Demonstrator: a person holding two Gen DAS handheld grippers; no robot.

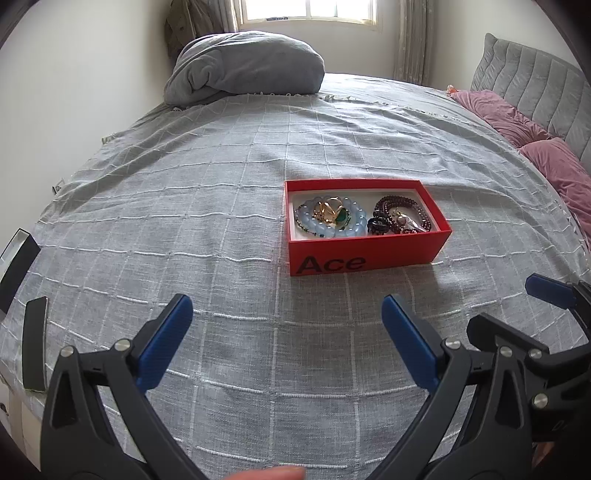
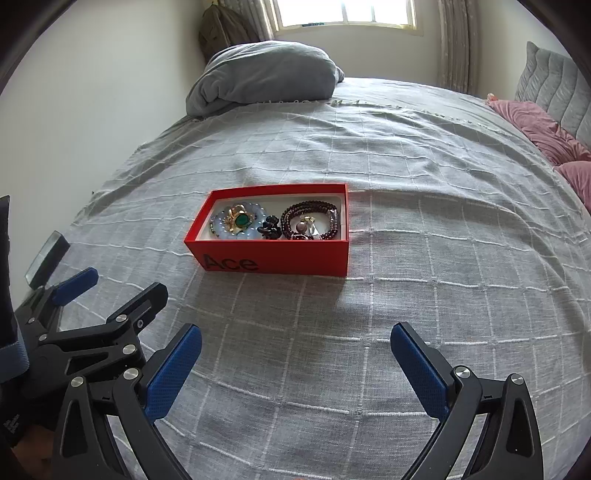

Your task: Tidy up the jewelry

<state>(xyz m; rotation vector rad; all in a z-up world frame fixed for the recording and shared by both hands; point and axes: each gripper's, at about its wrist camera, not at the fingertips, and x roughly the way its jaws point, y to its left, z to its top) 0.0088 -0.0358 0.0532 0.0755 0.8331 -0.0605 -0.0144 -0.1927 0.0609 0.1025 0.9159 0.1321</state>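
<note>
At the centre of both views, slightly right of middle in the left wrist frame and left of middle in the right wrist frame, sits the red box (image 1: 365, 254) (image 2: 273, 258), lidless, printed "Ace" on its near wall, resting on the grey checked bedspread (image 1: 207, 229) (image 2: 424, 258). Inside it, at the left end, a pale blue bead bracelet (image 1: 354, 218) (image 2: 221, 230) rings a gold brooch with a green stone (image 1: 334, 214) (image 2: 240, 219). At the right end lies a coil of dark red bead strands (image 1: 400, 208) (image 2: 310, 218), with a small pearl-like piece and a clear one inside the coil. Between the two groups is a black piece (image 1: 376, 225) (image 2: 269, 227), whose form I cannot make out.

My left gripper (image 1: 287, 319) (image 2: 122, 288) fills the lower part of its own frame, blue pads set wide apart and clasping nothing, above bare bedspread short of the box. My right gripper (image 2: 295, 347) (image 1: 509, 306) is likewise spread wide with nothing between the pads, and appears at the lower right edge of the left view, just beside the left one.

Upper centre: a folded grey duvet (image 1: 243, 66) (image 2: 266, 72) beneath a window (image 1: 310, 11) (image 2: 343, 13). Right edge: pink pillows (image 1: 524, 129) (image 2: 546, 136) against a grey padded headboard (image 1: 535, 81) (image 2: 554, 85). Far left of the left view: a dark flat object (image 1: 35, 343) on the bed edge.
</note>
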